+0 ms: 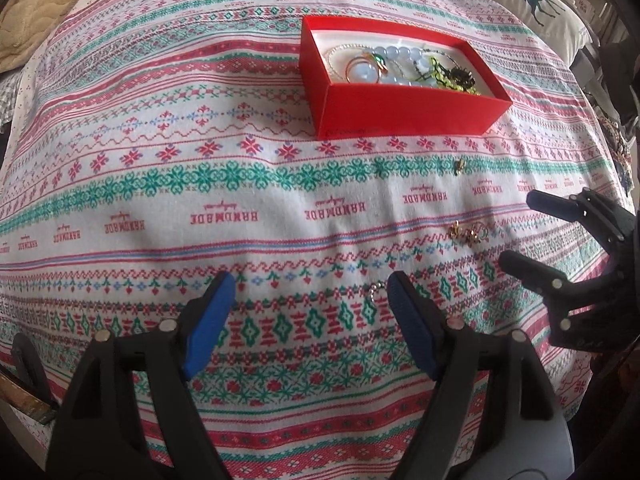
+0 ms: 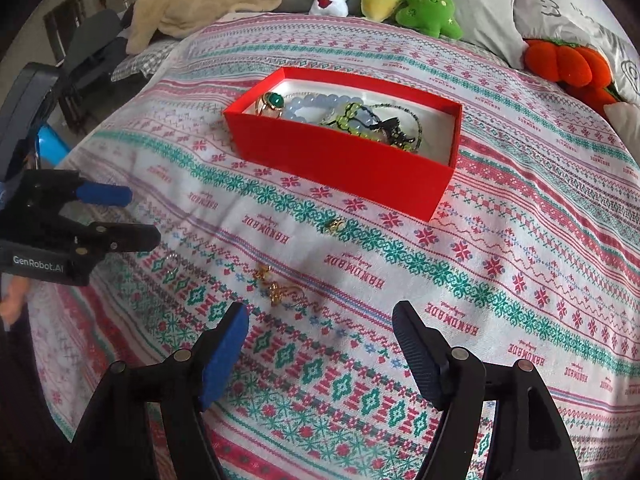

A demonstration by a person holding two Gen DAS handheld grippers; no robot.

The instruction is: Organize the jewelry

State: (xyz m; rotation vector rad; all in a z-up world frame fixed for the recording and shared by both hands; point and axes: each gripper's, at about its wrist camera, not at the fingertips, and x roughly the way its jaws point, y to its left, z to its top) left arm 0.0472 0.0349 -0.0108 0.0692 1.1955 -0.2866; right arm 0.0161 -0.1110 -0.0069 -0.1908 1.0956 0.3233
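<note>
both hand-held grippers, left (image 1: 310,286) and right (image 2: 320,320), gape (empty) over patterned cloth (image 1: 160,200).

cloth (image 1: 280,184): "HANDMADE" repeated | left gripper (image 2: 136,216) body: "GenRobot.AI"

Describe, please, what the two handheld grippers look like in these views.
Both the left gripper and right gripper have black plastic scissor-like frames with silver pivot pins. Each has two flat fingers faced with ribbed blue pads. The left gripper's side bears white "GenRobot.AI" lettering and a light blue part behind.
</note>
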